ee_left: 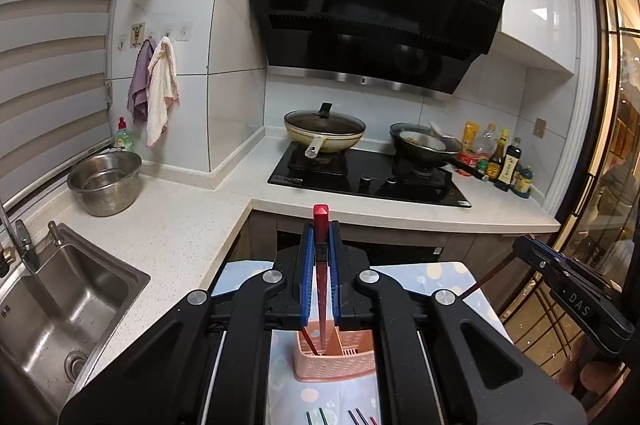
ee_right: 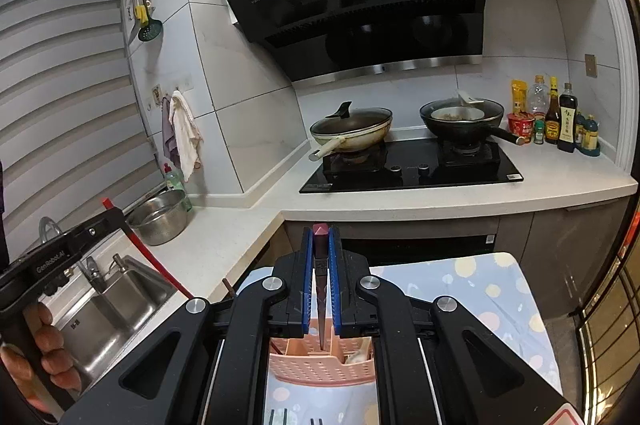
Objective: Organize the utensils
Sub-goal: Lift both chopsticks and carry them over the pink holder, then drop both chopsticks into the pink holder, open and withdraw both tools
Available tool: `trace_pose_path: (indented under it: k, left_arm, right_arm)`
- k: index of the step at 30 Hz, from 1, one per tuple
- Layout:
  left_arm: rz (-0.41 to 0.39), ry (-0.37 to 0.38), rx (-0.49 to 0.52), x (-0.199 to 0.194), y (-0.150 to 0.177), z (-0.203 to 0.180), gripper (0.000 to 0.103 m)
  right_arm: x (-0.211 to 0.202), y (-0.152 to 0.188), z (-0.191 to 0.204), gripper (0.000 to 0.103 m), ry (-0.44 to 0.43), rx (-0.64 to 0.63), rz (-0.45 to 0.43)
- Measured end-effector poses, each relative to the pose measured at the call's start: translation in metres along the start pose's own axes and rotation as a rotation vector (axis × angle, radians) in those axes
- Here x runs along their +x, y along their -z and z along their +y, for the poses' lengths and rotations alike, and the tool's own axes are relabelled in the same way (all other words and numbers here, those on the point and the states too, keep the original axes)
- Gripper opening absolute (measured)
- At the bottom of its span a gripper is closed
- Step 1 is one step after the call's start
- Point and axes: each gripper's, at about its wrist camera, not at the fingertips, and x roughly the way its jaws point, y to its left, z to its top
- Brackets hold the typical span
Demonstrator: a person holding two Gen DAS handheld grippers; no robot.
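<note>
Chopsticks (ee_left: 320, 265) clamped in both hand-held grippers, above pink basket (ee_left: 340, 365) rim.

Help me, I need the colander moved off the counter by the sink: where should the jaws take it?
Grip the steel colander by its rolled rim, coming from above on the side facing the room. It stands upright and open-topped, so one jaw can go inside the thin wall and one outside.

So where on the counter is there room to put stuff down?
The white counter is bare between the steel bowl, the sink and the stove. Beside the bottles, right of the stove, it is crowded.
</note>
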Motion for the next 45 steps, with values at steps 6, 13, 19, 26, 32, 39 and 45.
trace_pose_path:
  k: [6, 13, 19, 26, 32, 39, 45]
  left_arm:
    - [0.074, -0.010, 0.006, 0.046, 0.012, 0.006, 0.007]
    - [0.153, -0.037, 0.019, 0.079, 0.040, 0.013, 0.007]
    - [0.185, -0.052, 0.008, 0.089, 0.053, 0.017, 0.008]
    - [0.169, -0.095, 0.006, 0.077, 0.060, 0.017, 0.043]
    - [0.157, -0.099, 0.015, 0.054, 0.062, 0.012, 0.050]
    - [0.148, -0.086, 0.024, 0.016, 0.075, 0.002, 0.057]
    - [0.154, -0.070, 0.024, -0.017, 0.095, -0.005, 0.059]
  right_arm:
    - [0.051, 0.018, 0.009, 0.007, -0.002, -0.009, 0.079]
    - [0.091, 0.054, 0.004, 0.007, 0.024, -0.003, 0.181]
    - [0.095, 0.063, 0.002, 0.027, 0.056, -0.011, 0.183]
    - [0.077, 0.068, 0.005, 0.044, 0.069, -0.027, 0.164]
    - [0.048, 0.069, 0.007, 0.046, 0.059, -0.023, 0.149]
    - [0.004, 0.081, 0.019, 0.046, 0.066, -0.057, 0.147]
    - [-0.033, 0.102, 0.027, 0.047, 0.065, -0.071, 0.156]
